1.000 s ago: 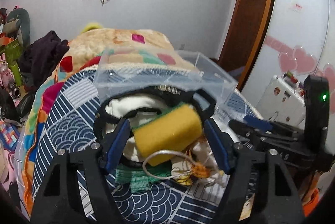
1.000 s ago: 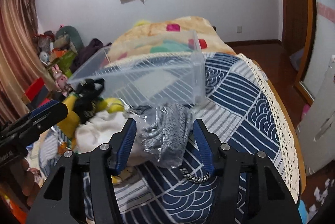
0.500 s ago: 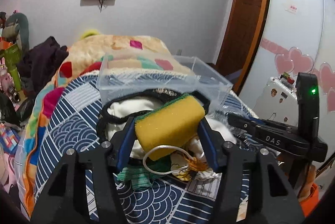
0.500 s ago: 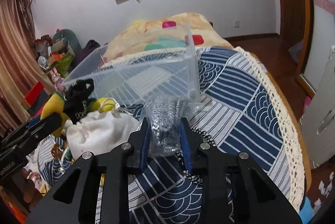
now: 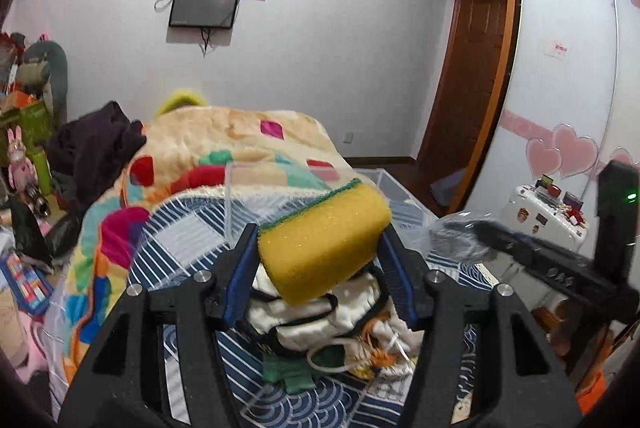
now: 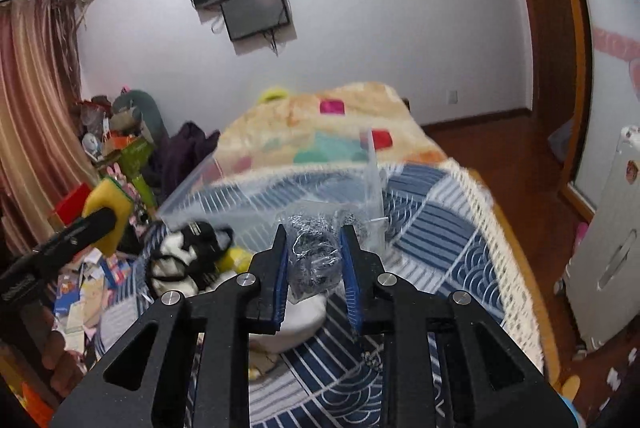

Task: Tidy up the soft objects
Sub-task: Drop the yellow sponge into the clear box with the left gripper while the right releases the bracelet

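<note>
Lifting both items off the bed pile now: my left gripper (image 5: 320,252) is clamped on the yellow sponge (image 5: 324,244), my right gripper (image 6: 314,260) on a bagged grey cloth (image 6: 314,256). A second ago both lay low; now they hang near the clear bin (image 6: 280,196), ready for dropping in.

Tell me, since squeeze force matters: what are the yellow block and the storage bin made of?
Yellow block: apparently foam sponge, matte and porous, with a green scouring layer on one edge. Storage bin: looks like clear rigid plastic; the bedspread pattern shows through its glossy walls.
</note>
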Demonstrator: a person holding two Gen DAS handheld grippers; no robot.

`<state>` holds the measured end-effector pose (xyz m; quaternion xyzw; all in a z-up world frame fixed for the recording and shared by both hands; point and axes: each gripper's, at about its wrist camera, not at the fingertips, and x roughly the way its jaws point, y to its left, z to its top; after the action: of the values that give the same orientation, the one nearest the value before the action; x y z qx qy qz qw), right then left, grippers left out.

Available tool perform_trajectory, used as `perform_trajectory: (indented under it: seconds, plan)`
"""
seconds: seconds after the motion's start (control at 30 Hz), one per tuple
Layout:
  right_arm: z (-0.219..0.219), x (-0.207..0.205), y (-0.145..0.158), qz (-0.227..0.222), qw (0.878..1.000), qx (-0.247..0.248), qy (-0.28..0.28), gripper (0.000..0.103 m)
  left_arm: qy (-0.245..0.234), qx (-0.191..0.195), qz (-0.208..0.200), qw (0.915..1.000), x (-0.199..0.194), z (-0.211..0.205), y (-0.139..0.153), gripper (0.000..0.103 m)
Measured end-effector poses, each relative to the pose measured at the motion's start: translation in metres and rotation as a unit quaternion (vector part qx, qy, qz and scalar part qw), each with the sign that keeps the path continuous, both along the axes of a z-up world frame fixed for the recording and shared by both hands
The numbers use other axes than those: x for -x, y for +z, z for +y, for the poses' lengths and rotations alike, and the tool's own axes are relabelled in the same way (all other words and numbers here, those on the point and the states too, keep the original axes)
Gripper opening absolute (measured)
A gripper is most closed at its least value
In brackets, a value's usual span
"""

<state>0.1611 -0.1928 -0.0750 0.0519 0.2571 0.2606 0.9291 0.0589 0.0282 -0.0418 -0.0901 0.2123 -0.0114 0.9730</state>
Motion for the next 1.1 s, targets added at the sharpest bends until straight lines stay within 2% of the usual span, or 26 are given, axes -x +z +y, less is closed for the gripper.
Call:
perform_trajectory:
  seconds: [0.33,0.53,0.73,0.87,1.1]
  plan:
    - [0.020,-0.018,0.036,-0.054,0.999,-0.001,0.003,0.022,0.022,-0.016,0.015,0.9995,-0.037,0.013,0.016,0.059]
    - [0.039,-0.036,0.038,-0.063,0.998,0.010,0.006,0.022,0.011,-0.024,0.040,0.9988,-0.068,0.017,0.016,0.059]
    - [0.049,-0.060,0.022,-0.036,0.999,0.022,0.005,0.022,-0.009,-0.015,0.080,0.9967,-0.102,0.024,0.007,0.059]
    - [0.053,-0.079,0.010,0.001,1.000,0.021,0.014,0.022,-0.005,-0.032,0.106,0.9938,-0.123,0.022,-0.004,0.059]
    - [0.066,-0.099,-0.014,0.046,0.997,0.054,0.016,0.022,-0.025,-0.029,0.172,0.9843,-0.160,0.020,-0.035,0.059]
